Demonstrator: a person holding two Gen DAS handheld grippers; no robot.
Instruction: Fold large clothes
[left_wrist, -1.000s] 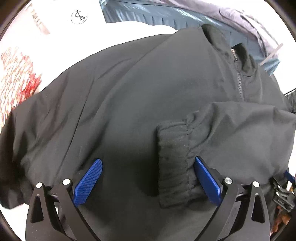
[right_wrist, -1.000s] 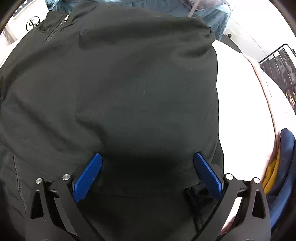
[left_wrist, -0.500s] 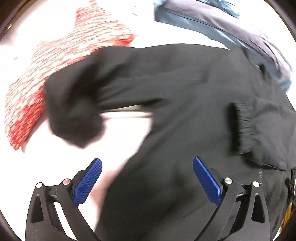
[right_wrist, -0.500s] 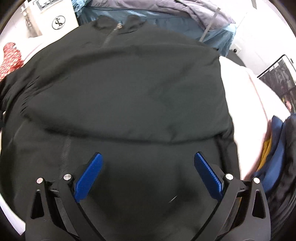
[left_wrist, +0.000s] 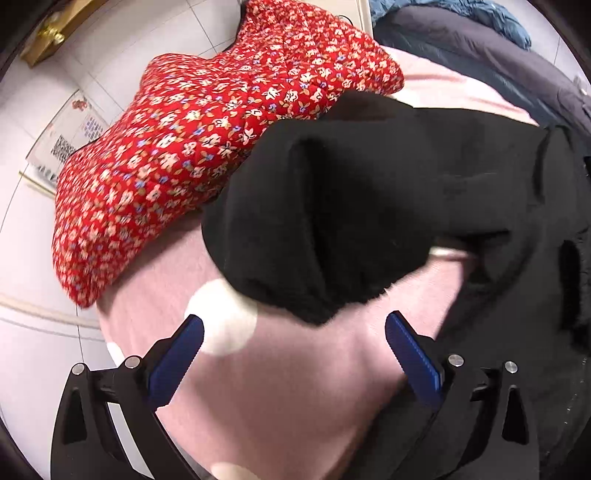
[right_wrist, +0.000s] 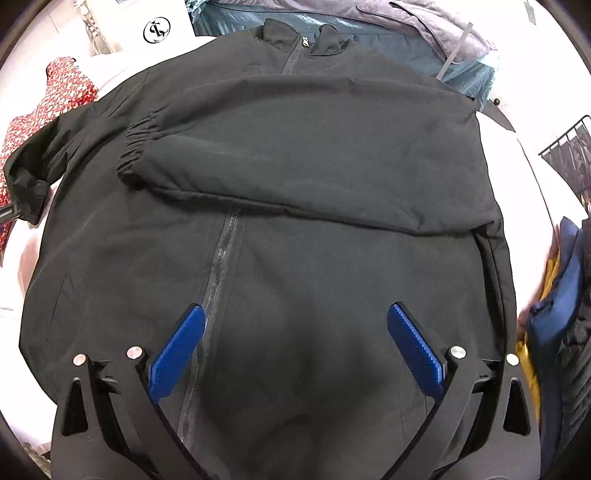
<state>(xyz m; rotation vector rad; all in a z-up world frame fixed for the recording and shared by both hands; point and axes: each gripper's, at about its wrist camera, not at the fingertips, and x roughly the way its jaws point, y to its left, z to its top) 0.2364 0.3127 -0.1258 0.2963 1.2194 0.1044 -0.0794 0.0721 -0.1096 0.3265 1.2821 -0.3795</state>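
A black zip-up jacket (right_wrist: 295, 258) lies front up across the surface, collar at the far side. One sleeve (right_wrist: 314, 147) is folded across the chest, its gathered cuff (right_wrist: 135, 151) pointing left. The other sleeve hangs off to the left; its cuff end (left_wrist: 314, 236) lies on the pink cover just beyond my left gripper (left_wrist: 293, 350), which is open with nothing between its blue pads. My right gripper (right_wrist: 295, 347) hovers open over the jacket's lower front, by the zipper (right_wrist: 218, 273).
A red floral garment (left_wrist: 184, 147) lies left of the loose sleeve on the pink cover (left_wrist: 277, 387). Blue and grey quilted clothes (right_wrist: 388, 29) are piled behind the collar. More dark blue and yellow clothes (right_wrist: 554, 314) sit at the right edge. White tiled floor (left_wrist: 29, 221) shows beyond the left side.
My left gripper has swung left, off the folded sleeve's cuff, and now faces the loose left sleeve end and the red garment. My right gripper has pulled back, showing the whole jacket.
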